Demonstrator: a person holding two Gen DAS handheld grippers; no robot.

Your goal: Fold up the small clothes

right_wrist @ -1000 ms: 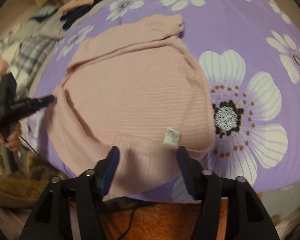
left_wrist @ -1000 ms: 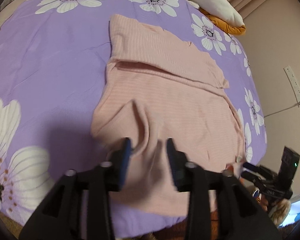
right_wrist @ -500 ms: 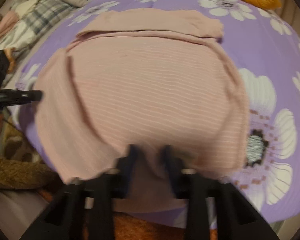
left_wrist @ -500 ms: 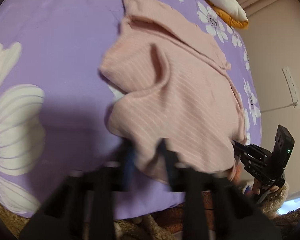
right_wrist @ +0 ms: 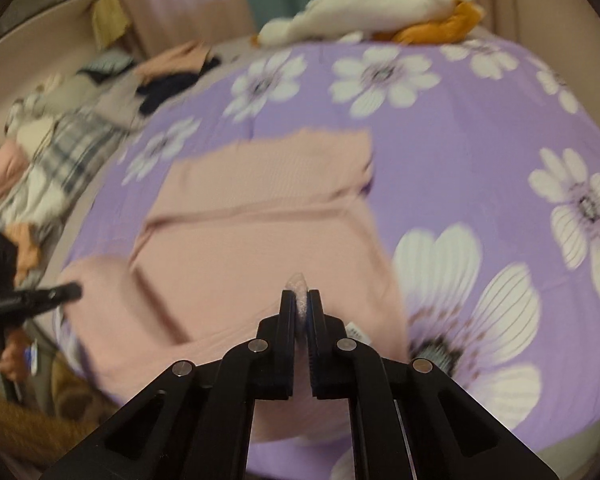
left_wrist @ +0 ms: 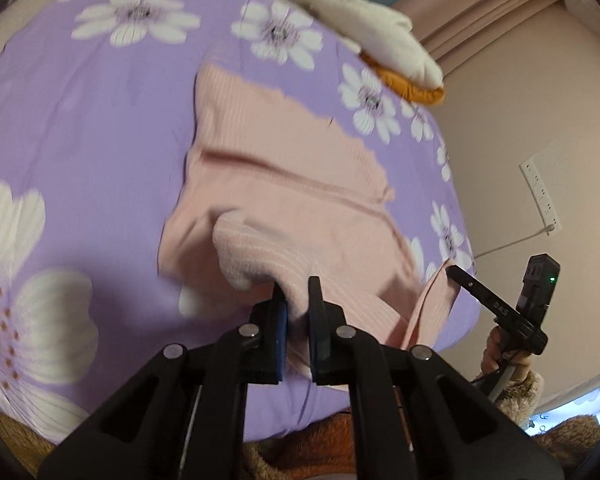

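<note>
A pink ribbed garment [left_wrist: 292, 184] lies on the purple flowered bedspread [left_wrist: 80, 140], its far part folded flat. My left gripper [left_wrist: 296, 292] is closing its jaws on the near left hem, which is raised in a bunch between the pads. In the right wrist view the same garment [right_wrist: 260, 240] fills the middle, and my right gripper [right_wrist: 300, 294] is closing its jaws tight on a pinch of the near right hem. Each view also shows the other gripper: the right gripper [left_wrist: 460, 276] at the garment's lifted right corner, the left gripper [right_wrist: 68, 292] at its left edge.
A white and orange bundle [left_wrist: 380, 40] lies at the far edge of the bed. A heap of other clothes [right_wrist: 60, 140] sits on the left beyond the bedspread [right_wrist: 460, 140]. On the wall at the right hangs a socket strip [left_wrist: 540, 188]. A hand [left_wrist: 496, 352] holds the right tool.
Both grippers went from open over the near hem to closed on it. Both have since risen, lifting the near edge of the garment off the bedspread.
</note>
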